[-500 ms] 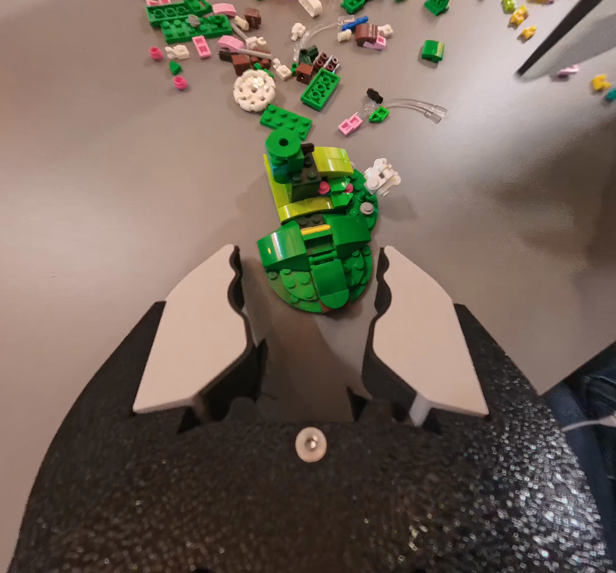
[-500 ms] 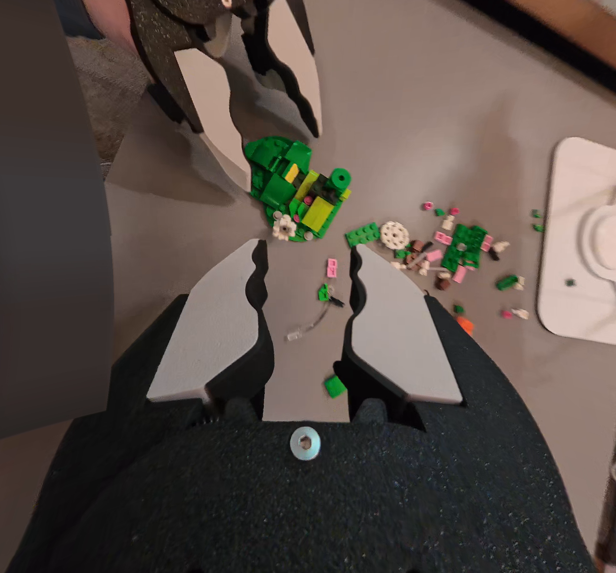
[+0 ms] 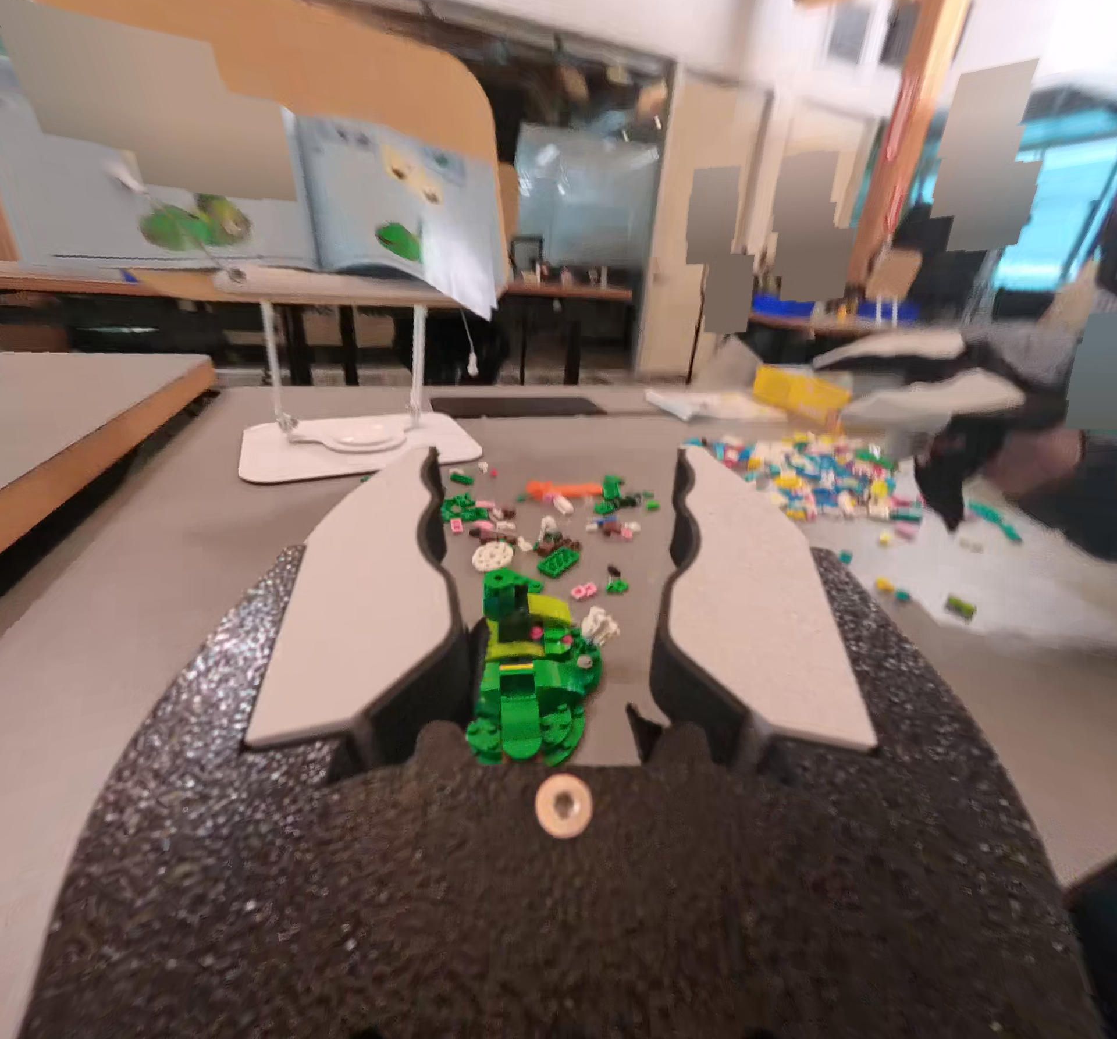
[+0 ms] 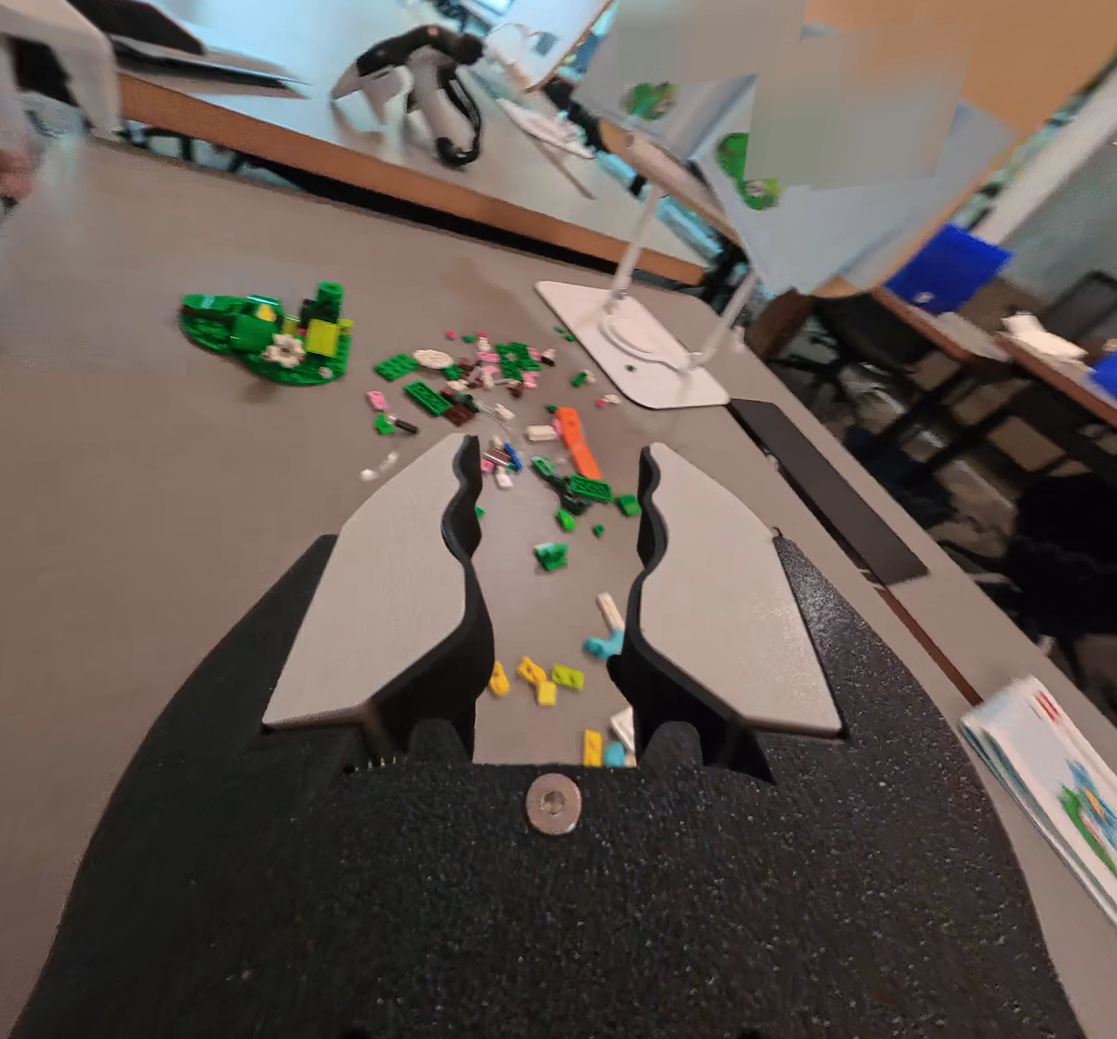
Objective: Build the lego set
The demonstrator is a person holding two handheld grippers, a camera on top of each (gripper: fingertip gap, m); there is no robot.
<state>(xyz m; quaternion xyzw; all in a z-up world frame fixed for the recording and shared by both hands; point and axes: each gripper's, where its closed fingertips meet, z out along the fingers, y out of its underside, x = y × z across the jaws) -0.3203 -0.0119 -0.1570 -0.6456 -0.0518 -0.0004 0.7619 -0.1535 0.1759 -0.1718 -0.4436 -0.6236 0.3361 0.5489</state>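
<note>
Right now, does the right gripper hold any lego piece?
No, the right gripper is open and empty, and the loose pieces lie on the table beneath it.

Lego model [image 3: 532, 677] on table [image 3: 151, 617], loose bricks [image 3: 544, 526] just behind, stand [image 3: 356, 448] farther back-left.

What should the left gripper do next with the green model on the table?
Probably close gently. The left gripper is open, and the round green brick model already sits between its fingers near the left finger, resting on the grey table. The right gripper hangs open over loose bricks.
</note>
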